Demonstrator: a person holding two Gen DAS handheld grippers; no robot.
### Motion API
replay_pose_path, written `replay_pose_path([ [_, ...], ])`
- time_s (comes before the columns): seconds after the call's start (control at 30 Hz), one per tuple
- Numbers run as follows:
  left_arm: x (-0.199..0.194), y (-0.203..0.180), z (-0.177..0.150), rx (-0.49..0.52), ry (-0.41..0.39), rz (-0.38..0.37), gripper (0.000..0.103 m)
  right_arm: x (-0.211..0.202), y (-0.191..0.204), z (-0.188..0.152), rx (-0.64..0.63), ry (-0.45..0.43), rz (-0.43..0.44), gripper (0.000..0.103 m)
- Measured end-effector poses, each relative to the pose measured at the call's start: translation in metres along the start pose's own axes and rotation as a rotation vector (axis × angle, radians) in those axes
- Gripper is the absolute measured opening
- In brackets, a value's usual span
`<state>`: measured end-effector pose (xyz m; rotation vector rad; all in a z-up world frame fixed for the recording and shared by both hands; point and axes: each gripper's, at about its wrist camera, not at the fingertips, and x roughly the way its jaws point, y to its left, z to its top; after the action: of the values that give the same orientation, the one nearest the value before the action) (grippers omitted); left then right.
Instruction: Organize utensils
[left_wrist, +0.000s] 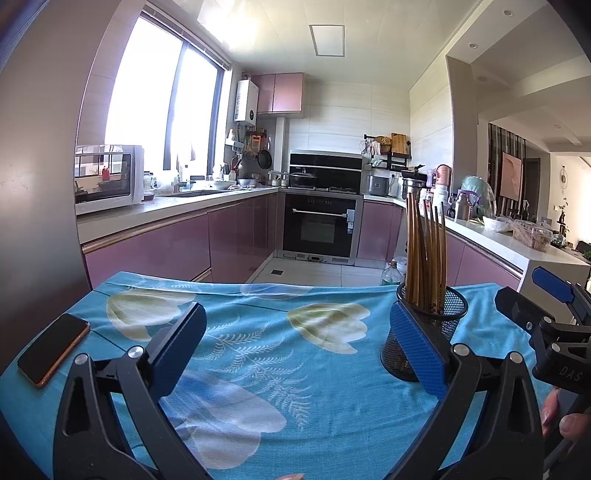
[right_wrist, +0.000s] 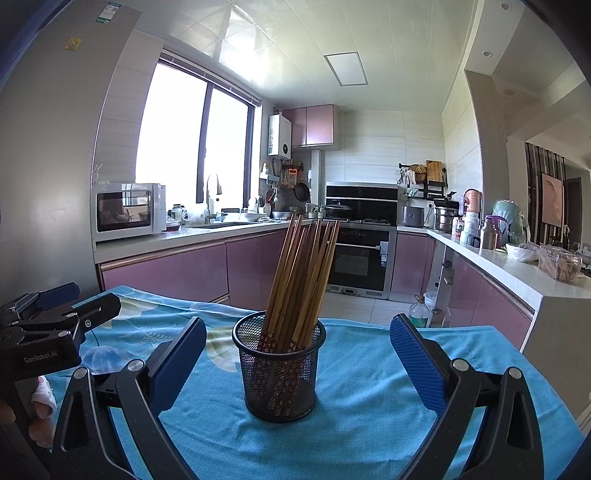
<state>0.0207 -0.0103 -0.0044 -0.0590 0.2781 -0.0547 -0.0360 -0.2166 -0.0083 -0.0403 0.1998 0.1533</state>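
- We saw the chopsticks (right_wrist: 301, 280) bundled in a black mesh cup (right_wrist: 279, 373), leaning toward the right finger of the right gripper (right_wrist: 297, 363), their patterned ends down inside the mesh.
- The cup stood upright on the blue flowered cloth (right_wrist: 369, 424), between the right gripper's two fingers and a little ahead of their blue pads (right_wrist: 181, 363), touching neither.
- We found the right gripper's fingers spread wide with nothing held.
- From the left wrist view, the same cup (left_wrist: 443, 314) sat just beyond the tip of the left gripper's right finger, partly hidden behind its blue pad (left_wrist: 417, 354); the chopsticks (left_wrist: 424, 251) rose above that tip.
- The left gripper (left_wrist: 297, 349) also had its fingers wide apart and empty, with only the cloth (left_wrist: 295, 369) between them.
- A dark phone (left_wrist: 53, 349) lay flat on the cloth outside the left gripper's left finger, near the cloth's edge.
- Each gripper showed at the edge of the other's view, with a person's fingertips (left_wrist: 574, 424) on the handle.
- Beyond the cloth we saw pink kitchen cabinets (right_wrist: 166, 273), an oven (right_wrist: 356, 258) and a microwave (right_wrist: 127, 210).
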Motion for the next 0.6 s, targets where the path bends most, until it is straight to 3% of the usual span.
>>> replay_pose_path([
  [0.6,0.0002,-0.0015,-0.0022,-0.004,0.005,0.001,0.098,0.0021,-0.0002,-0.0015,0.005,0.006,0.000,0.096],
])
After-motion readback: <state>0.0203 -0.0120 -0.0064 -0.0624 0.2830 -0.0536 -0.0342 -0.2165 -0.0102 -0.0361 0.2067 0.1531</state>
